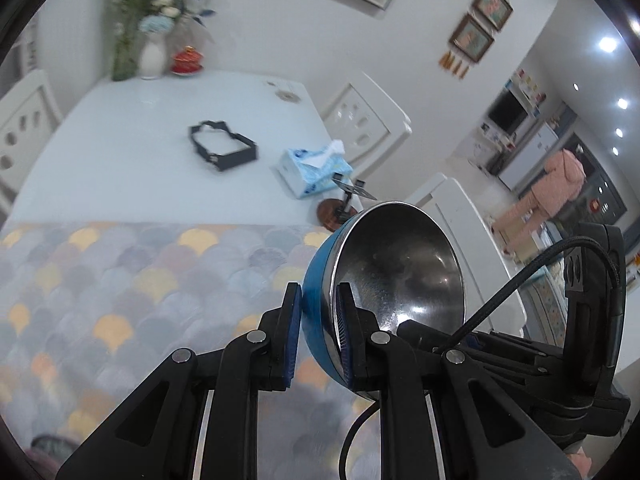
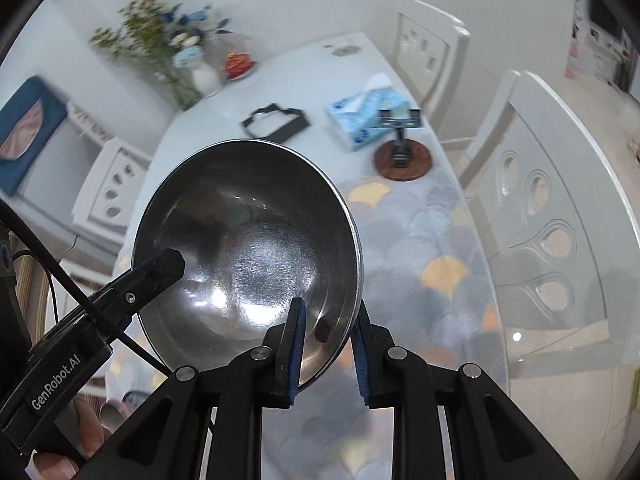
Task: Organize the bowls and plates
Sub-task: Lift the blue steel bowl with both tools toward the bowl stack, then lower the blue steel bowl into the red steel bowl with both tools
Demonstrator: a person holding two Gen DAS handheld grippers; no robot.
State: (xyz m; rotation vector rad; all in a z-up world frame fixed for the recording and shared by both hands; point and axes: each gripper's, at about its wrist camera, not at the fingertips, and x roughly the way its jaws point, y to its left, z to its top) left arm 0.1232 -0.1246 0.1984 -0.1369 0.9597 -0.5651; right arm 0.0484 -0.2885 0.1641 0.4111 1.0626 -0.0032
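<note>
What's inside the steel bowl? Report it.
The steel bowl holds no food, only reflections. The right gripper clamps its rim, one pad inside covering some wall.
</note>
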